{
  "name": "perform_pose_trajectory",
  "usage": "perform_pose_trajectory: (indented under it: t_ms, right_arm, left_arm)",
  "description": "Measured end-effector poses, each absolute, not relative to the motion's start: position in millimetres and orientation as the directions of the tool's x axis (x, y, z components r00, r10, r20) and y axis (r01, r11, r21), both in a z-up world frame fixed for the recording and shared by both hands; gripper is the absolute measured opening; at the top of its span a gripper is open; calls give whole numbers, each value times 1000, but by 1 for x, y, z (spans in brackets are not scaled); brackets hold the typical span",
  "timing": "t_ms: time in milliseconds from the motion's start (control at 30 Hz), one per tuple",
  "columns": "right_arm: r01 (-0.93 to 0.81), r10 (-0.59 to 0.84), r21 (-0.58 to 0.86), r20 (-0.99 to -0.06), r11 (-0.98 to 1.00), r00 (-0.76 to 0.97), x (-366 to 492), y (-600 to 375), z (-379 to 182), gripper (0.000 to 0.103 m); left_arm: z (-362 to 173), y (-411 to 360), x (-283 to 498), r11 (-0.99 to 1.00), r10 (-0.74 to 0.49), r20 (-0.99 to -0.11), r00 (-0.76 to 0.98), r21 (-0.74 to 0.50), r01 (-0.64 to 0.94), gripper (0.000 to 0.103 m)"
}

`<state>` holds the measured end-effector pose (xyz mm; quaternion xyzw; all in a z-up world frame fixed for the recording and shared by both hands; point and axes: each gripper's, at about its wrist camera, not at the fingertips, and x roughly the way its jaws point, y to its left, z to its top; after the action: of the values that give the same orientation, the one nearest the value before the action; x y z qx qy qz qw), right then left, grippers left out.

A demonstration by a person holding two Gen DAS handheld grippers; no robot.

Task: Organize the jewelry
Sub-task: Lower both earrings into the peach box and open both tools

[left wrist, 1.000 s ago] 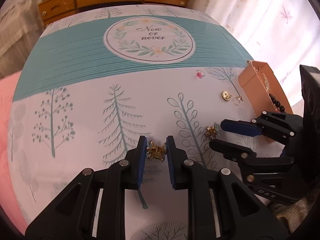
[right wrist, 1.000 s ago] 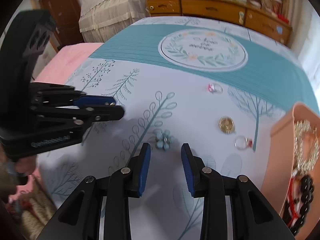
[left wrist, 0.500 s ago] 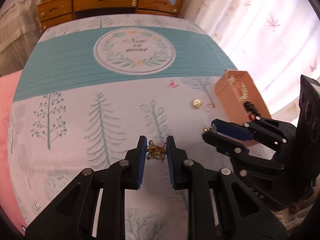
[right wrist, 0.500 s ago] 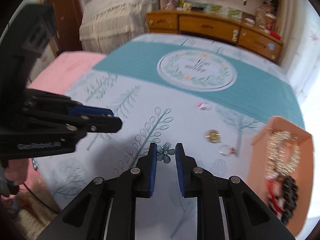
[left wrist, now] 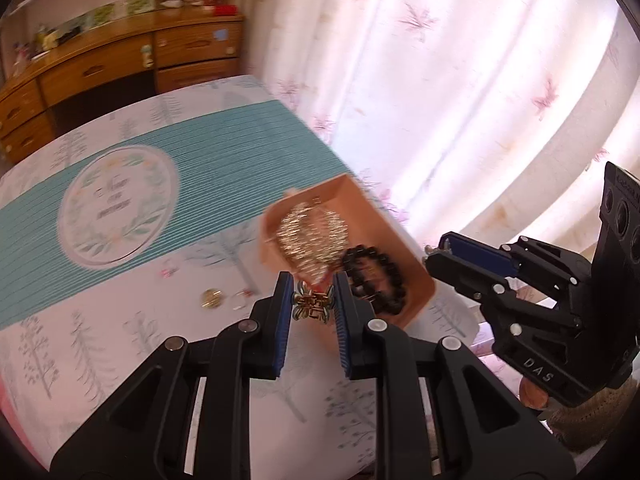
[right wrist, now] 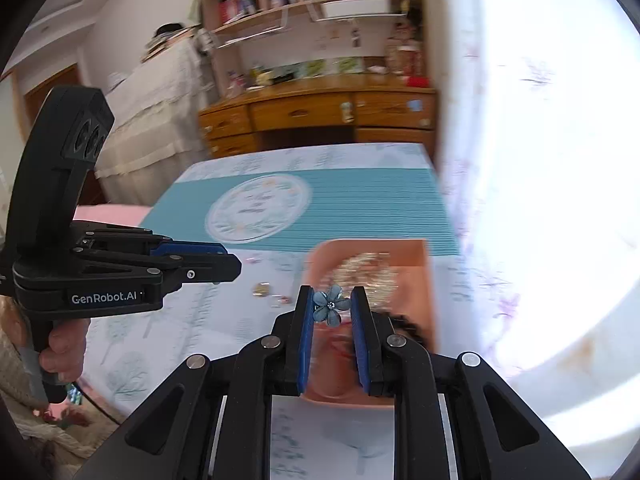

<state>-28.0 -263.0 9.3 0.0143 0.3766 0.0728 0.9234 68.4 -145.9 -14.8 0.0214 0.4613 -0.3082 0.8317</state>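
Now gold brooch point(left wrist: 312, 306) between left fingers point(left wrist: 283, 312), blue flower point(right wrist: 330, 304) between right fingers point(right wrist: 306, 330)

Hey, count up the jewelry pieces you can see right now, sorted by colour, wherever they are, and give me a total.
Gold: 3, ornament in the left claw, chain pile in the orange box, round piece on the cloth
Blue: 1, flower in the right claw
Black: 1, bead bracelet in the box
Pink: 1, small piece
Clear: 1, ring
Total: 7

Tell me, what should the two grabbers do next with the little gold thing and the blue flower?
Probably carry both over the orange box and let go. The left gripper pinches the gold ornament, the right gripper pinches the blue flower, and the box already holds other jewelry.
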Motion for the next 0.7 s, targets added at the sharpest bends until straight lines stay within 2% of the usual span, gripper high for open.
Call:
perform_pose_trajectory:
  t_ms: [200, 400, 467, 533, 600, 700]
  right_arm:
    - [-40, 91, 87, -714, 995, 694, -38, -298, -6, 18]
    - [-9, 87, 109, -739, 994, 668, -38, -318, -30, 18]
    - [-5, 85, 109, -750, 994, 656, -37, -320, -36, 19]
    - [-1, 89, 116, -759, 993, 645, -34, -321, -42, 20]
    - [7, 93, 127, -758, 992, 645, -33, -319, -45, 21]
    - [7, 103, 141, -755, 990, 647, -30, -316, -45, 21]
  left_arm:
    - [-42, -201, 66, 765, -497, -819, 288, -256, 592, 17]
    - [-65, -221, 50, 736, -451, -856, 254, -195, 648, 19]
    - [-68, -221, 47, 735, -431, -864, 259, -170, 656, 27]
    - [-71, -217, 45, 742, -418, -867, 271, -154, 653, 52]
    - [-70, -213, 43, 750, -419, -862, 286, -150, 644, 58]
    - [-69, -205, 45, 759, -420, -861, 287, -160, 632, 58]
